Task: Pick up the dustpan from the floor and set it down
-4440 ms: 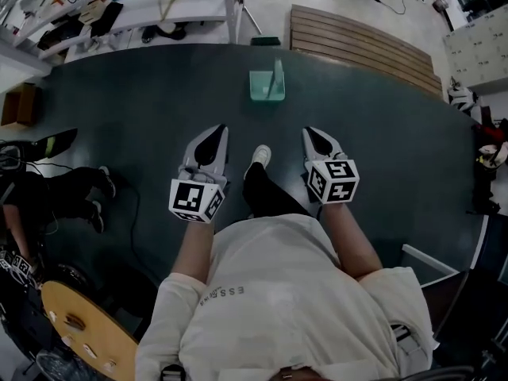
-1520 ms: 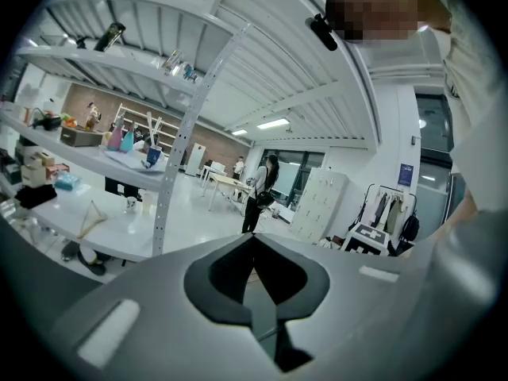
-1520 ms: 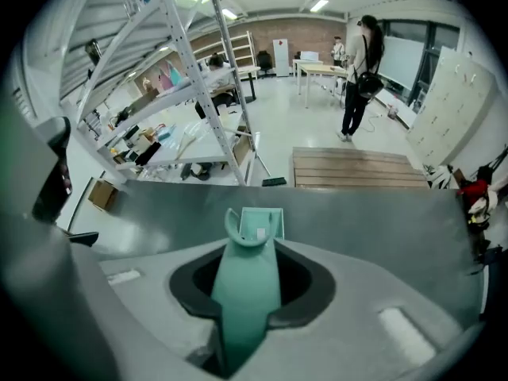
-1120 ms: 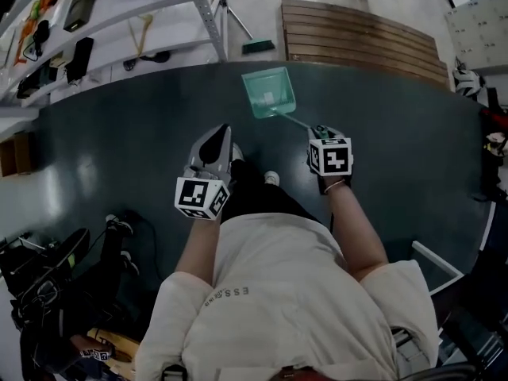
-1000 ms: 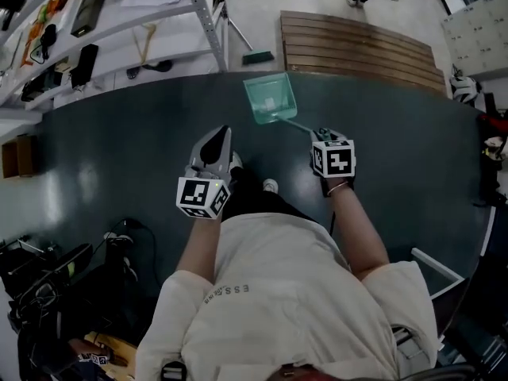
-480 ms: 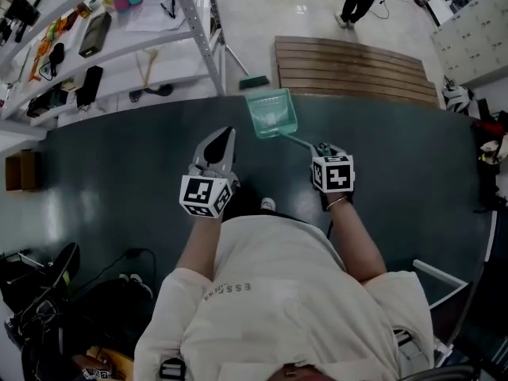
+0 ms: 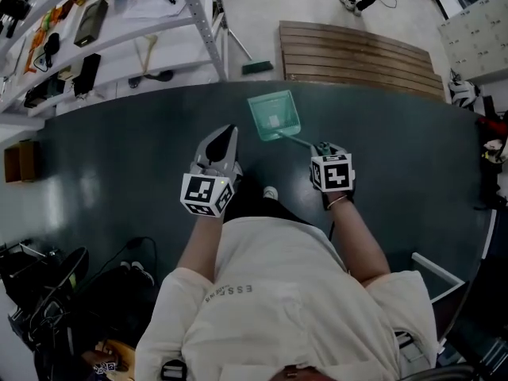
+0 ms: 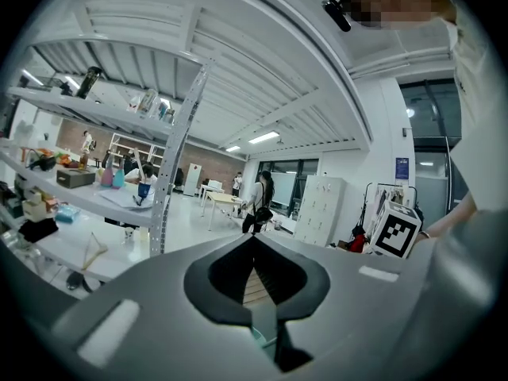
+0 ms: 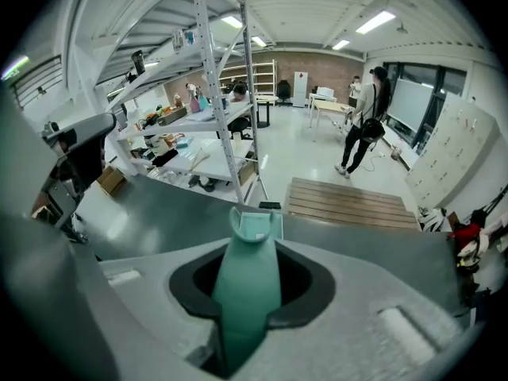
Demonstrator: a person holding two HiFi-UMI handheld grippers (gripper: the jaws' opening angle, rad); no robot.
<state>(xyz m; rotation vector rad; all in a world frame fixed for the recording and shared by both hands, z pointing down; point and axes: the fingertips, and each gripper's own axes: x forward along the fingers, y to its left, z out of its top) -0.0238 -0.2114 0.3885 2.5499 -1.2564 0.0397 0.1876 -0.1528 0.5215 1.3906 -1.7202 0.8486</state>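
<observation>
The teal dustpan (image 7: 274, 116) hangs out ahead of me over the dark floor, its thin handle running back to my right gripper (image 7: 321, 147). In the right gripper view the teal handle (image 9: 248, 292) sits clamped between the jaws, with the pan (image 9: 255, 227) beyond it, pointing away and down. My right gripper (image 9: 246, 324) is shut on that handle. My left gripper (image 7: 225, 135) is held level to the left of the pan, apart from it. In its own view the left gripper (image 8: 254, 240) has its jaws closed together with nothing between them.
A metal shelving rack (image 7: 119, 22) loaded with items stands at the far left. A slatted wooden platform (image 7: 357, 50) lies beyond the dark floor, a broom head (image 7: 256, 67) beside it. Black gear and cables (image 7: 48, 284) sit lower left, a white frame (image 7: 436, 270) lower right. People stand far off.
Several seconds ago the dustpan stood on the floor with both grippers away from it; now the right gripper grips its handle. Over the last second the hold and pose have stayed much the same.
</observation>
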